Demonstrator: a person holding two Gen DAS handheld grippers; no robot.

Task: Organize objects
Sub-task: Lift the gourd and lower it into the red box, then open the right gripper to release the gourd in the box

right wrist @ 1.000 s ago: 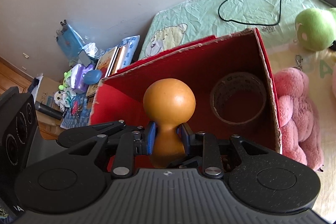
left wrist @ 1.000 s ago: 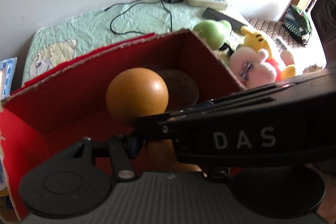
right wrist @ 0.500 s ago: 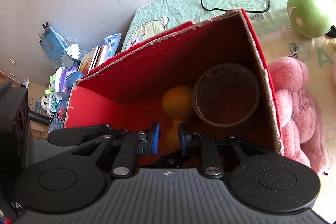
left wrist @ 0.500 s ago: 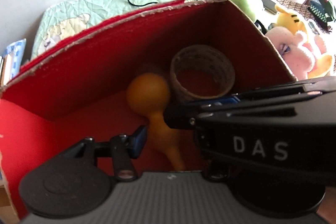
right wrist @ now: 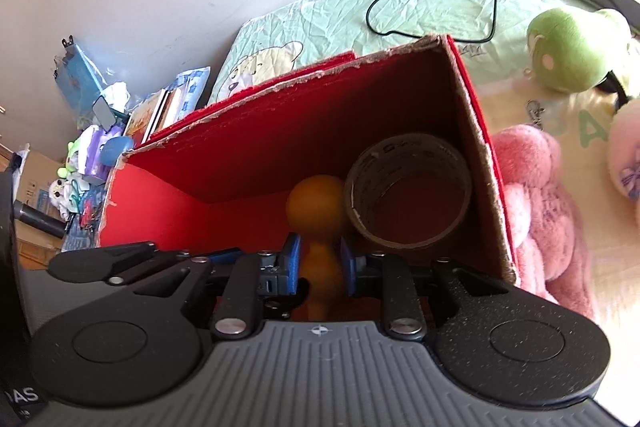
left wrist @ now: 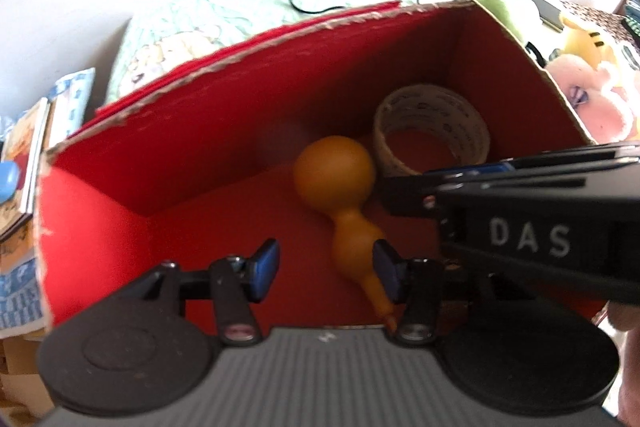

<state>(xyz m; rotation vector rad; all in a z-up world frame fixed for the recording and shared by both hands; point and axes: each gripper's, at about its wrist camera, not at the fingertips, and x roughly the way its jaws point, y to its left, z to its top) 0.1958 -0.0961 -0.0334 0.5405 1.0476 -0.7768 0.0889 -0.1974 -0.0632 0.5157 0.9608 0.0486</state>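
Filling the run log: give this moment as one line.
right gripper: shut on gourd | left gripper: opening, empty | gourd: in red box, beside tape roll

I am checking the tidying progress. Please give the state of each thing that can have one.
Red cardboard box: open at top.
Orange gourd-shaped toy: inside box, beside tape.
Brown tape roll: inside box.
Left hand-held gripper: jaws opening, gripping nothing.
Right hand-held gripper: pads on gourd's narrow part.

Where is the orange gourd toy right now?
In both views the orange gourd lies inside the red box, just left of the tape roll, its neck in the right claw.
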